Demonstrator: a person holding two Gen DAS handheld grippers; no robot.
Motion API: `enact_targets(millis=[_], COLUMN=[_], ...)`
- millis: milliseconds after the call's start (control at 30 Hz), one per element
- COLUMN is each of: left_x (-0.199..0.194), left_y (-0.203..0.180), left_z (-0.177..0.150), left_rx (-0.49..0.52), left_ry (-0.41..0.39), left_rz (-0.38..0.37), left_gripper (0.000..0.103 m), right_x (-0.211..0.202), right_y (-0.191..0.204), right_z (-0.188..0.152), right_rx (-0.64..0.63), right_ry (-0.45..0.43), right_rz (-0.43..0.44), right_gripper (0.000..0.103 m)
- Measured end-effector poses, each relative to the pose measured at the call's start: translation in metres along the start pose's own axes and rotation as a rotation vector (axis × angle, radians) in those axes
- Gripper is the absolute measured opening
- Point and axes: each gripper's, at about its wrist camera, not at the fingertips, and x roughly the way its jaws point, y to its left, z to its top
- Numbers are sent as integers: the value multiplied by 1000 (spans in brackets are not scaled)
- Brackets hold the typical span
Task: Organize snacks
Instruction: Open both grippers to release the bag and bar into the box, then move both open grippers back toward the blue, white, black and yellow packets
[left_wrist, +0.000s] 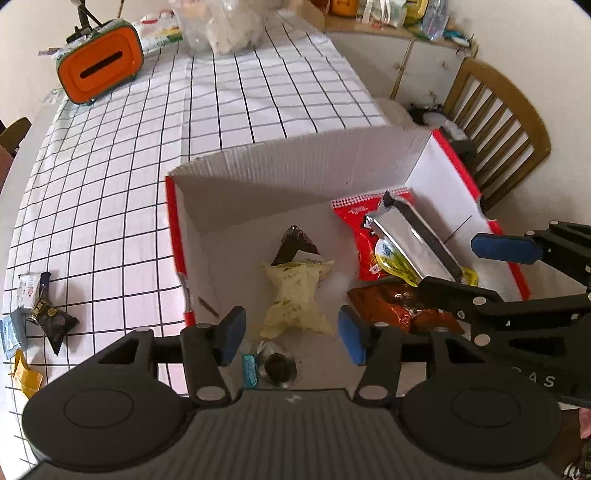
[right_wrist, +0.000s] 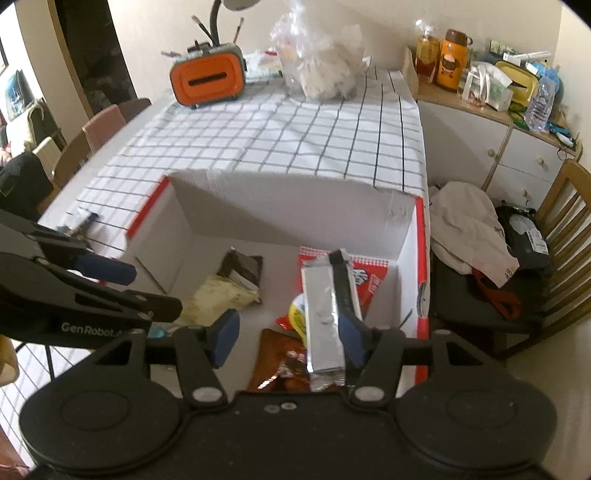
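Two hand-held grippers hung over an open white box (left_wrist: 295, 158) with red edges on a checked tablecloth (left_wrist: 229, 92). The left gripper (left_wrist: 291, 332) stood with its blue pads apart and nothing pressed between them; a crumpled yellow packet (left_wrist: 295, 299) lay on the box floor just below and between its fingers, with a dark packet (left_wrist: 295, 243) just beyond that. The right gripper (right_wrist: 288, 339) was likewise parted and gripped nothing; a silver packet (right_wrist: 321, 317) lay below it, beside its right finger, resting across a red packet (right_wrist: 369, 280) and a brown packet (right_wrist: 284, 365), with a small round yellow-lidded tub (left_wrist: 388, 254) tucked underneath. Outside the box, well to the left of the left gripper, a few loose snacks (left_wrist: 44, 310) sat on the cloth. An orange case (left_wrist: 99, 66) and a clear bag (right_wrist: 317, 62) stood at the table's far end.
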Motion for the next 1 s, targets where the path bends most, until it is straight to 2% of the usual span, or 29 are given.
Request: enact_targets(millis=[100, 300, 567, 1000], left_x=[-12, -35, -61, -88], left_y=[7, 24, 54, 121], left_z=[-4, -13, -28, -61], left_rx=[-3, 4, 7, 9], left_ry=[-36, -105, -191, -292], left_rz=[-8, -9, 5, 58], left_gripper=[61, 66, 76, 82], right_x=[-10, -25, -34, -24], right_y=[8, 26, 58, 129], right_z=[1, 4, 7, 15], right_rx=[8, 26, 25, 11], right_ry=[-25, -71, -110, -140], right_rz=[13, 36, 69, 140], right_gripper=[66, 76, 84, 85])
